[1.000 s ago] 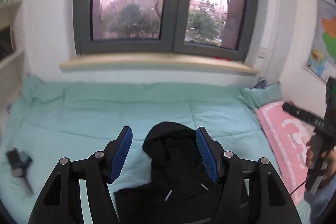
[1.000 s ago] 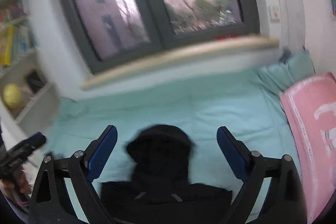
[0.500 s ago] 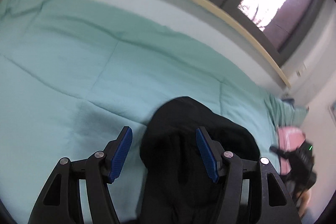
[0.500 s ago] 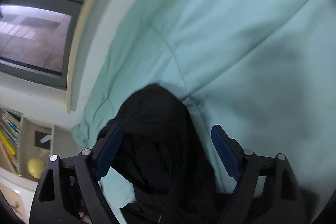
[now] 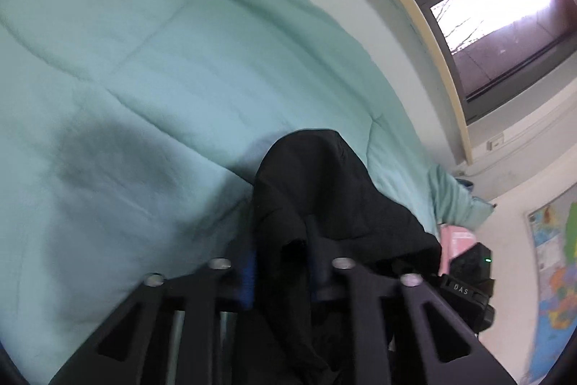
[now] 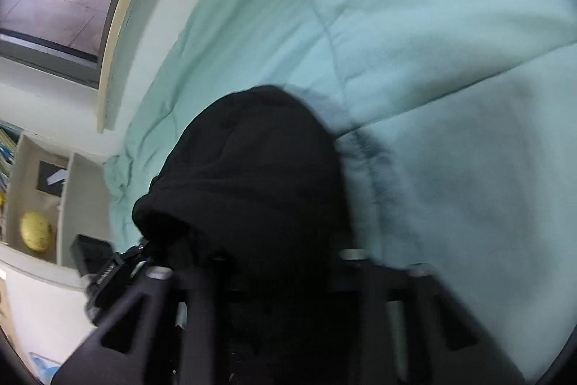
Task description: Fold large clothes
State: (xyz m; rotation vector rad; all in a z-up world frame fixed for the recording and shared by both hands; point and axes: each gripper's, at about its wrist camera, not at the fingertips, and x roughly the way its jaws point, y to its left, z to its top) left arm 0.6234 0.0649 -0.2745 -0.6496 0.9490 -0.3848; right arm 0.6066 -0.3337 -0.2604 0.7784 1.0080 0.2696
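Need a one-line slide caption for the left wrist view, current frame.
Left gripper closing on a fold of the black hoodie, spread over a mint green quilt beneath the window.

I'm working in a bedroom at home. A bed covered with a mint-green quilt [image 5: 180, 67] fills most of what I see, pushed up against a wall under a dark-framed window [image 5: 505, 17] with a pale wooden sill [image 5: 425, 24]. A colourful map [image 5: 555, 269] hangs on the side wall and a pink pillow [image 5: 458, 240] lies at that end. At the other end stands a shelf [image 6: 68, 197] holding a yellow ball [image 6: 36, 231].
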